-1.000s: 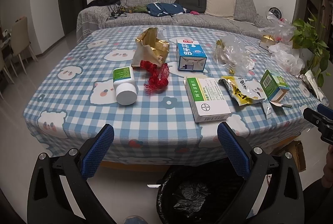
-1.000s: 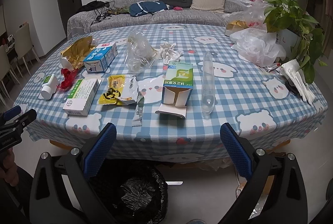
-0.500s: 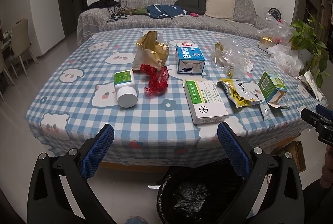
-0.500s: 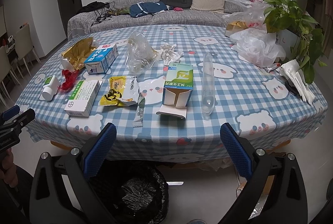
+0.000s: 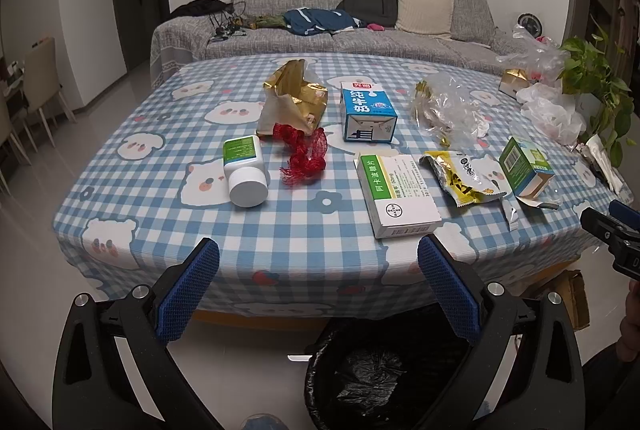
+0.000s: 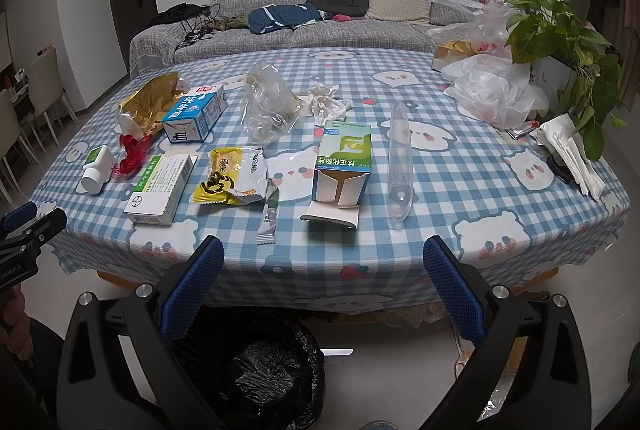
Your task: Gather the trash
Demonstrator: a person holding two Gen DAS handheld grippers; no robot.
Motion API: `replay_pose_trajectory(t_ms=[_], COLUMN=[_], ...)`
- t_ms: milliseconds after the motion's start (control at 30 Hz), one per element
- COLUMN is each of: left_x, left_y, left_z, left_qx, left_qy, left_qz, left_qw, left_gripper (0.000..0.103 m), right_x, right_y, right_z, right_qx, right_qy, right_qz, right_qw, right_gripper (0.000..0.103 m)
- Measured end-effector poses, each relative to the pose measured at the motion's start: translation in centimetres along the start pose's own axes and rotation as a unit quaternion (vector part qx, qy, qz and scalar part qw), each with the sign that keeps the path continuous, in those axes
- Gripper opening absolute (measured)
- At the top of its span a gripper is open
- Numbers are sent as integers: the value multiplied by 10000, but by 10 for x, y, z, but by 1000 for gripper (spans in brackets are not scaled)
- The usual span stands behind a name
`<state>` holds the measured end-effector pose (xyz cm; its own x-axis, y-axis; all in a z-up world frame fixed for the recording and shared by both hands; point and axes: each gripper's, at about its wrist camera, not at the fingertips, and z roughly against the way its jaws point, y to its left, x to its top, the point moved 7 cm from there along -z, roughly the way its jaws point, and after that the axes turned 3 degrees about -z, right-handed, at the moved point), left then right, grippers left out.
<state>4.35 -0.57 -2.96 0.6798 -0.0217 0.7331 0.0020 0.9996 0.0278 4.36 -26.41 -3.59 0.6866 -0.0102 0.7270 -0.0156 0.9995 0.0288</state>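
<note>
A worktop (image 6: 460,198) under a blue-and-white checked cloth with bear faces carries the litter. Below its near edge stands a bin lined with a black plastic bag (image 6: 256,370).

The left claw (image 5: 318,286) and the right claw (image 6: 324,290) both hang off the near edge above the bin, each with blue-padded fingers spread wide apart and nothing between them.

Toward the far left corner lies a crumpled gold foil bag (image 5: 294,96), with a blue-and-white milk carton (image 5: 366,112) beside it. A crumpled clear plastic bag (image 6: 268,106) sits mid-worktop. Near the near edge lie a white-and-green flat medicine box (image 5: 396,194), an opened green-and-white carton (image 6: 344,160) and a long clear plastic tube (image 6: 401,166). A yellow snack wrapper (image 6: 230,180) lies between the two boxes. Near the left edge a white pill bottle with green label (image 5: 244,170) lies on its side, just beside a red mesh net (image 5: 304,154).
</note>
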Motion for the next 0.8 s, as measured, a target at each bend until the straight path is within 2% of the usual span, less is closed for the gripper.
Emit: replay_pose_trajectory(t_ms=[367,800], left_x=[1,22], left_y=[3,39], left_z=[0,-21], left_qx=[7,206], left_qy=[22,142], left_qz=[19,159], left_qw=[10000,9996], left_gripper=[97,96], right_x=[2,25], right_y=[3,19], right_z=[0,-25], right_qx=[6,-40], right_qy=[-6,50], right_qz=[20,124], right_qw=[10000,9999], right_gripper=[96,95])
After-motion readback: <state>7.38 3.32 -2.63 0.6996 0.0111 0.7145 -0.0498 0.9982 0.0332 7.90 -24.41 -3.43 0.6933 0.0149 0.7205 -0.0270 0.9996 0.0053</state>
